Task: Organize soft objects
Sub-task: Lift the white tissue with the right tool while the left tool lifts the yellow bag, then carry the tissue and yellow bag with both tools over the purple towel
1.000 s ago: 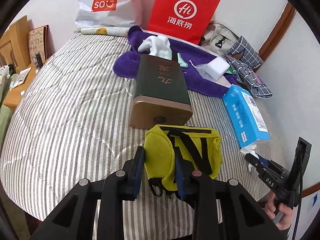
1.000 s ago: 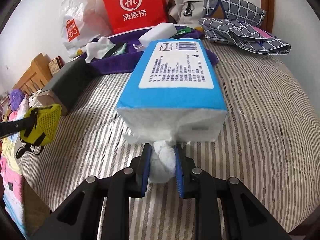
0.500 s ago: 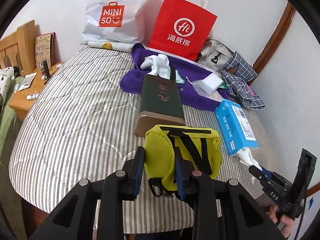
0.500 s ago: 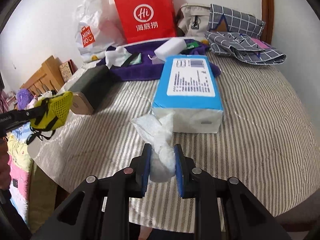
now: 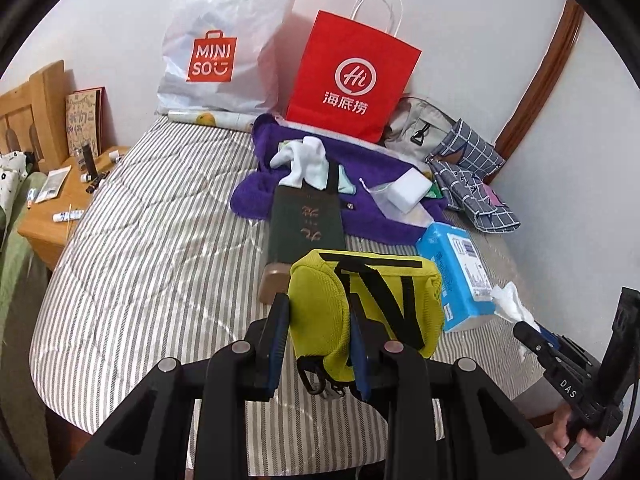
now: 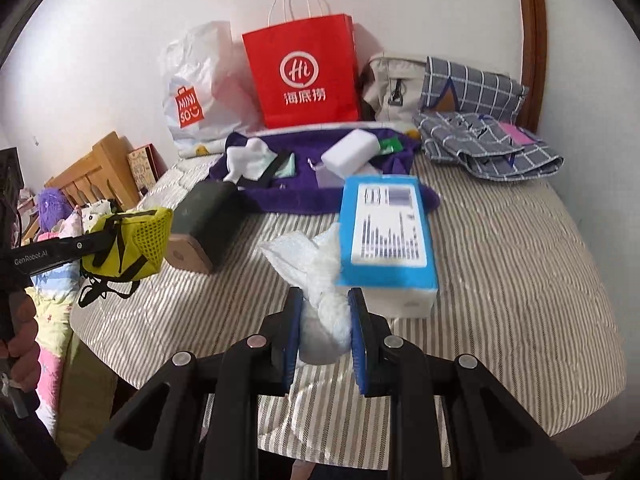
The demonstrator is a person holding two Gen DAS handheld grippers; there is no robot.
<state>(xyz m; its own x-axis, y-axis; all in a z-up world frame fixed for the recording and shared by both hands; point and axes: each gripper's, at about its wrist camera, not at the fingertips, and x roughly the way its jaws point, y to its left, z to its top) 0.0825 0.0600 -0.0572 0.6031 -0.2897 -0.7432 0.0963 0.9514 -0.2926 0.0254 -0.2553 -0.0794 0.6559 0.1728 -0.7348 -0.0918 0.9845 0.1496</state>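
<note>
While the left gripper (image 5: 318, 340) has its jaws closed on a yellow pouch (image 5: 372, 308) above the striped bed (image 5: 152, 264), the right gripper (image 6: 324, 336) pinches a white tissue (image 6: 316, 280) just beside the blue tissue pack (image 6: 386, 228) lying on that bed.

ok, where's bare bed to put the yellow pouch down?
Free: the striped quilt left of the dark box, towards the nightstand, and the near strip before the tissue pack. Crowded: the purple towel, red bag and checked cloth along the wall.
</note>
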